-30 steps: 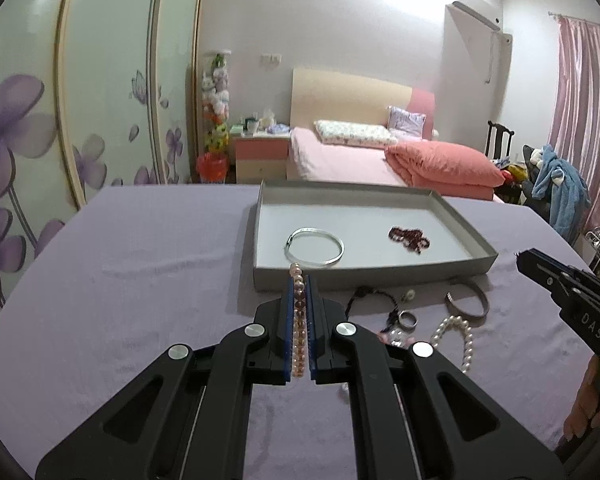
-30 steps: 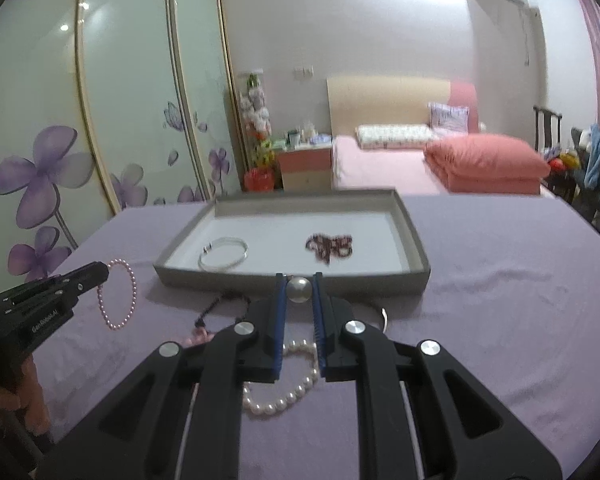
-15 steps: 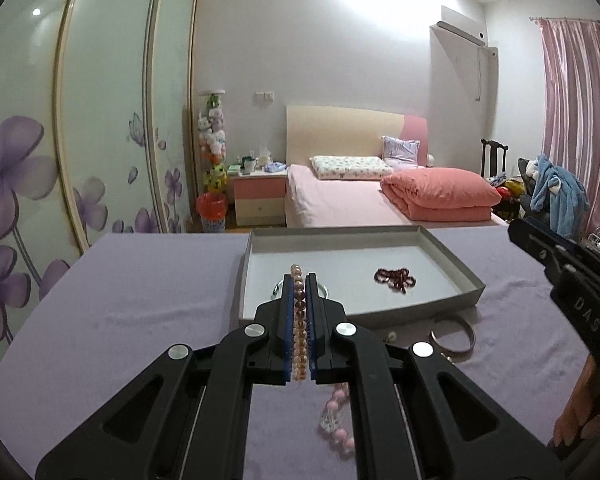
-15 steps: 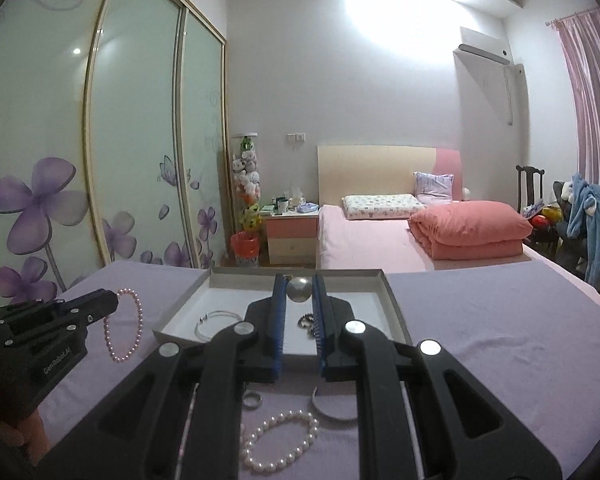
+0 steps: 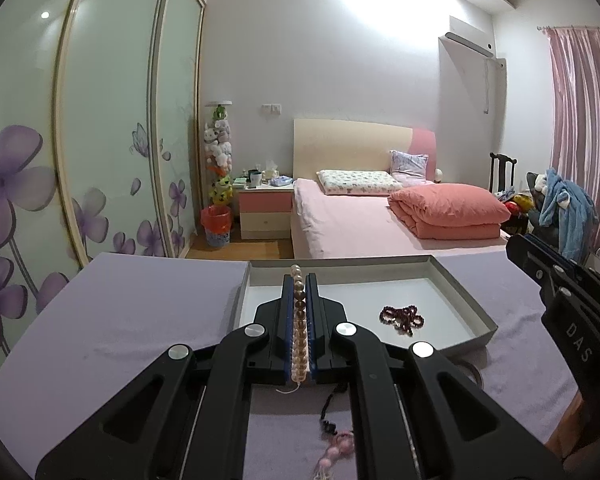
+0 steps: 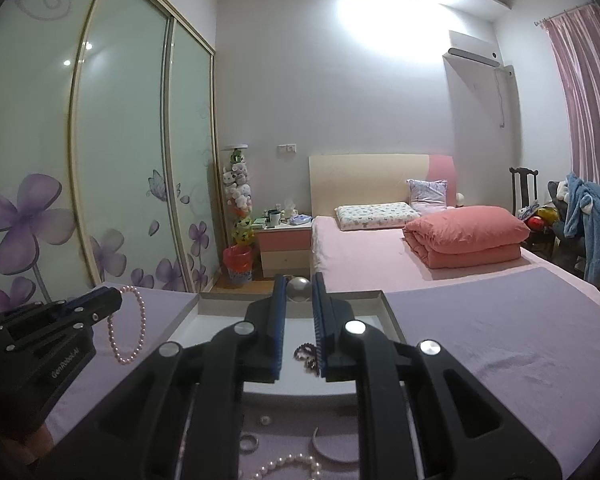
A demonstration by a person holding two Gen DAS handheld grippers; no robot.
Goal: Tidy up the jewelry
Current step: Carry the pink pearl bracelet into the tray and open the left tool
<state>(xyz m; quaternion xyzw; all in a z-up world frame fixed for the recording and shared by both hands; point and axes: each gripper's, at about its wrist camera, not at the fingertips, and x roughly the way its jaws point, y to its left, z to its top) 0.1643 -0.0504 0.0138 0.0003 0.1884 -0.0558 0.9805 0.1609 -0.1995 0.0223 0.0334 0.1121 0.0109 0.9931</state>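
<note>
Left wrist view, item one: we hold the left gripper [image 5: 300, 320] clamped on a pink pearl bracelet [image 5: 299, 320], the beads running in a line between the blue pads, poised near the front wall of the grey tray [image 5: 456, 276]. From the right wrist view the same bracelet hangs as a loop from the left tips, above the purple cloth [image 6: 500, 340] just left of the tray.

Item two: we hold the right gripper [image 6: 298, 292] pinched on a large silvery bead [image 6: 299, 289] at its tips, raised in line with the tray's far rim.

Item three, already stowed: a dark red beaded piece [image 5: 402, 317] lies on the tray floor, right of centre. Whether anything else lies in the tray we cannot tell, since our grippers cover much of it.

Item four, not yet stowed, on the cloth near the tray's front wall: a white pearl strand [image 6: 288, 465], a small ring [image 6: 249, 443], a grey bangle [image 6: 332, 450], a tiny pale piece [image 6: 265, 420], and a dark cord with pink beads [image 5: 334, 436].

Assessment: we judge the sorting early to midway. One piece is seen stowed, two are in hand and appear bound for the tray, and about five remain loose on the cloth.
</note>
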